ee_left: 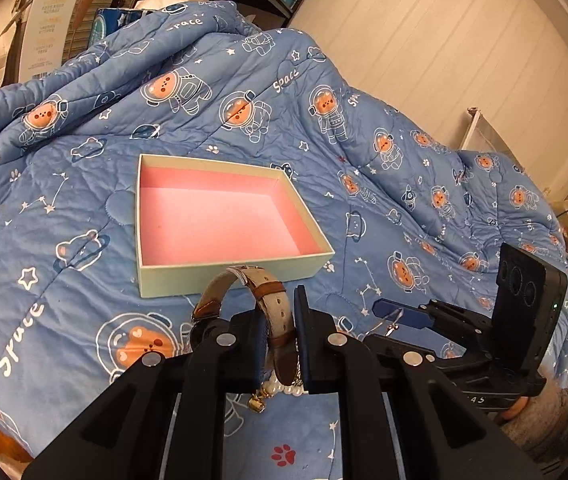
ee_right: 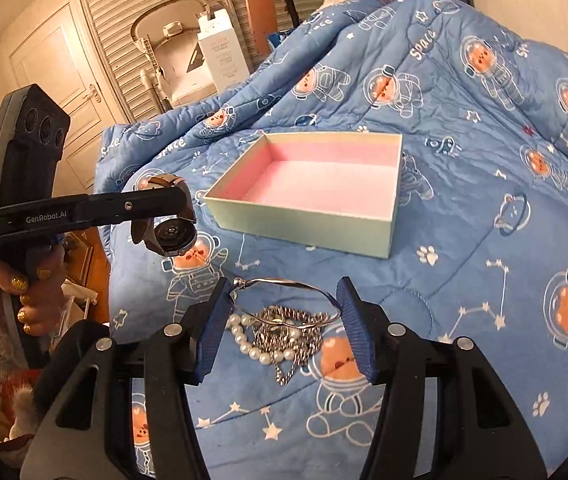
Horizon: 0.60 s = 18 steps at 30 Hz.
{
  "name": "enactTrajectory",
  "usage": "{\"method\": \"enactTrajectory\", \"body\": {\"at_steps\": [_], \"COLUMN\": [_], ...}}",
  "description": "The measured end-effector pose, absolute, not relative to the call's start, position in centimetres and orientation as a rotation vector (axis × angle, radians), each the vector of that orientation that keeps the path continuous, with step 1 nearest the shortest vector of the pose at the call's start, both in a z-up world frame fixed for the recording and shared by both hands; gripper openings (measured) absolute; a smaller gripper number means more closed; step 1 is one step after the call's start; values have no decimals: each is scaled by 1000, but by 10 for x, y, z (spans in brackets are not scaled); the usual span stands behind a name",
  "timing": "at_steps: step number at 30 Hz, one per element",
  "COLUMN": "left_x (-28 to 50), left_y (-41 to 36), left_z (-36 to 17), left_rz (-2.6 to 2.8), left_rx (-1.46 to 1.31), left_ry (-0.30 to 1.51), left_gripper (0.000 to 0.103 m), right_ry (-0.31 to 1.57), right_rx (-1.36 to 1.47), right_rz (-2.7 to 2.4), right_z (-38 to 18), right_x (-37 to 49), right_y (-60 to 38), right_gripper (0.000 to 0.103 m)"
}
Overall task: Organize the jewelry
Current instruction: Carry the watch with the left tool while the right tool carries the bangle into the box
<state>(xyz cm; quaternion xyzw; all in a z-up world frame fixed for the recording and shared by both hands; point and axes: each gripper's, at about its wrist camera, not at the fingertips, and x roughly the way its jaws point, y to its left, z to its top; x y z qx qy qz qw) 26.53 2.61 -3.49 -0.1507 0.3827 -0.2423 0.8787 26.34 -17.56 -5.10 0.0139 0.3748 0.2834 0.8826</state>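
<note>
An open box [ee_left: 219, 220] with a pink inside and pale green walls lies empty on the blue quilt; it also shows in the right wrist view [ee_right: 316, 192]. My left gripper [ee_left: 279, 332] is shut on the strap of a wristwatch [ee_left: 271, 300] and holds it above the quilt, just before the box's near wall; the watch [ee_right: 169, 232] hangs from it in the right wrist view. My right gripper [ee_right: 284, 320] is open around a silver bangle [ee_right: 296, 304], over a pearl bracelet [ee_right: 251, 340] and a silver chain [ee_right: 288, 340] heaped on the quilt.
The blue quilt [ee_right: 484, 240] with astronaut-bear print covers the whole bed and bunches high at the back. Shelves, a white carton [ee_right: 219, 56] and louvred doors stand beyond the bed. The bed's edge drops off at the left.
</note>
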Motion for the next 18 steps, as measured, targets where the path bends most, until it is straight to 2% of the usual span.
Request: {"method": "enactTrajectory", "body": {"at_steps": [10,18], "left_x": [338,398], "left_y": [34,28], "left_z": [-18,-42], "left_rz": [-475,-434], "left_rx": [-246,-265], "left_ry": [804,881], "left_gripper": [11,11], "right_ry": [739,804], "right_rx": [-142,-225], "right_rz": [636,620], "right_z": [-26,-44], "right_x": [342,402], "right_y": [-142,-122], "right_gripper": [55,55]}}
